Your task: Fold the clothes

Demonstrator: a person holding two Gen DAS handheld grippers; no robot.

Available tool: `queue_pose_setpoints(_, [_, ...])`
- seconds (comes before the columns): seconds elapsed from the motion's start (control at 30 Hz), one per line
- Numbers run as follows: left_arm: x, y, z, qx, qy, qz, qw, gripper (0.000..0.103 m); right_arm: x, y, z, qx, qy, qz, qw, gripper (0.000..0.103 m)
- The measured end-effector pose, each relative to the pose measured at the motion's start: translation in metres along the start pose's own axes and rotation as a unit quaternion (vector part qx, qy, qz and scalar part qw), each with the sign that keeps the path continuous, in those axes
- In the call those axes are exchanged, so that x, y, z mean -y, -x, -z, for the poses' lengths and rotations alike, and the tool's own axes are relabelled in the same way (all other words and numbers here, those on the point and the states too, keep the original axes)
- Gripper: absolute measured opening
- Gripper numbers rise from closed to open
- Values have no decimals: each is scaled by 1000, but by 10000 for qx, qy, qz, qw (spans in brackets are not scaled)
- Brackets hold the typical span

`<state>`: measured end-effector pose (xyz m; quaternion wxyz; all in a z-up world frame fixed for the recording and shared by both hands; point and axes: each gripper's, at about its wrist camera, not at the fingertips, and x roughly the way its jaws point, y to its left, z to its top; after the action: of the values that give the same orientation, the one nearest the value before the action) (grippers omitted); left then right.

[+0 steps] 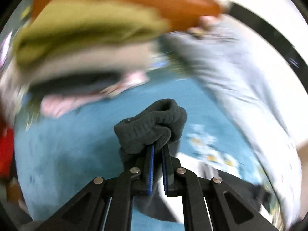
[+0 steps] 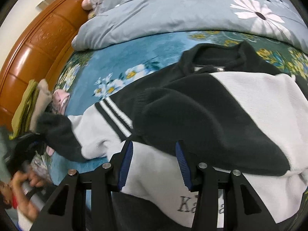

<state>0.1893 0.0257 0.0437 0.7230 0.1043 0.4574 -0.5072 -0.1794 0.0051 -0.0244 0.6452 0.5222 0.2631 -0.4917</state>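
Observation:
A dark green and white sweater (image 2: 250, 100) lies spread on the blue floral bedsheet (image 2: 119, 57), one sleeve folded across its chest. My left gripper (image 1: 158, 146) is shut on the dark ribbed sleeve cuff (image 1: 154, 123), lifted over the sheet; the left wrist view is blurred by motion. From the right wrist view, that same cuff (image 2: 57, 130) shows at the left, stretched out from the sweater. My right gripper (image 2: 154, 146) is open, hovering just above the sweater's white front with nothing between its fingers.
A stack of folded clothes (image 1: 77, 44) in olive, beige and pink lies by the orange headboard (image 2: 38, 44). A grey floral duvet (image 2: 173, 13) covers the far side of the bed. A person's hand (image 2: 28, 179) shows at the lower left.

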Motion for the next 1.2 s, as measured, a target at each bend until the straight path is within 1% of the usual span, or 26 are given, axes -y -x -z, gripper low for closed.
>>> queue_pose_setpoints(0.07, [36,20,0,179,-603,306,9976,8,10,3,-3,32,-139,0,9999,47])
queue_pose_setpoints(0.13, [73,38,-1,326,-1189,623,9904,8,22,10,-7,130,-279,4,9995,47])
queue_pose_setpoints(0.17, [95,40,1,295,-1423,801,9861,8,27,14,-9,191,-334,28,9993,47])
queue_pose_setpoints(0.23, [131,45,14,210,-1858,1036,9769,8,42,24,-11,324,-474,97,9983,47])
queue_pose_setpoints(0.27, [157,47,24,140,-2162,1145,9695,8,49,28,-11,361,-559,131,9977,47])
queue_pose_setpoints(0.3, [174,47,33,65,-2379,1225,9635,8,57,32,-11,399,-644,164,9970,47])
queue_pose_setpoints(0.37, [209,38,49,-144,-2877,1368,9478,8,72,39,-10,468,-809,233,9953,47])
queue_pose_setpoints(0.43, [236,30,70,-365,-3265,1409,9339,8,87,45,-6,507,-951,332,9936,47])
queue_pose_setpoints(0.47, [252,24,87,-548,-3440,1434,9264,8,94,48,-4,520,-997,380,9929,47])
queue_pose_setpoints(0.6, [279,3,124,-990,-3935,1459,9023,9,119,56,1,538,-1211,556,9896,47])
queue_pose_setpoints(0.67, [292,-2,141,-1241,-4137,1443,8903,11,128,58,2,548,-1331,607,9877,47])
queue_pose_setpoints(0.73, [293,-1,155,-1459,-4174,1534,8837,12,134,59,4,545,-1387,620,9869,47])
queue_pose_setpoints(0.77, [296,-3,158,-1566,-4200,1547,8804,14,136,60,5,545,-1405,632,9866,47])
queue_pose_setpoints(0.8, [300,-4,159,-1644,-4212,1553,8783,24,138,60,5,539,-1424,636,9863,47])
queue_pose_setpoints(0.83, [301,-1,160,-1706,-4180,1650,8769,41,140,59,6,525,-1443,628,9861,47])
queue_pose_setpoints(0.87, [301,3,160,-1767,-4148,1746,8753,50,142,58,6,512,-1462,619,9860,47])
queue_pose_setpoints(0.9, [302,6,160,-1808,-4111,1845,8742,61,144,58,6,498,-1481,611,9858,47])
queue_pose_setpoints(1.0, [296,15,154,-1771,-4022,2045,8747,62,146,55,7,461,-1513,564,9858,47])
queue_pose_setpoints(1.03, [288,15,147,-1772,-3906,2090,8788,62,146,55,7,457,-1508,556,9859,47])
queue_pose_setpoints(1.07, [279,15,140,-1771,-3765,2128,8841,62,146,56,6,461,-1500,549,9861,47])
queue_pose_setpoints(1.13, [254,9,123,-1759,-3327,2114,9020,62,147,60,6,507,-1476,537,9863,47])
queue_pose_setpoints(1.2, [214,-7,104,-1722,-2756,1796,9285,62,150,65,5,570,-1469,506,9862,47])
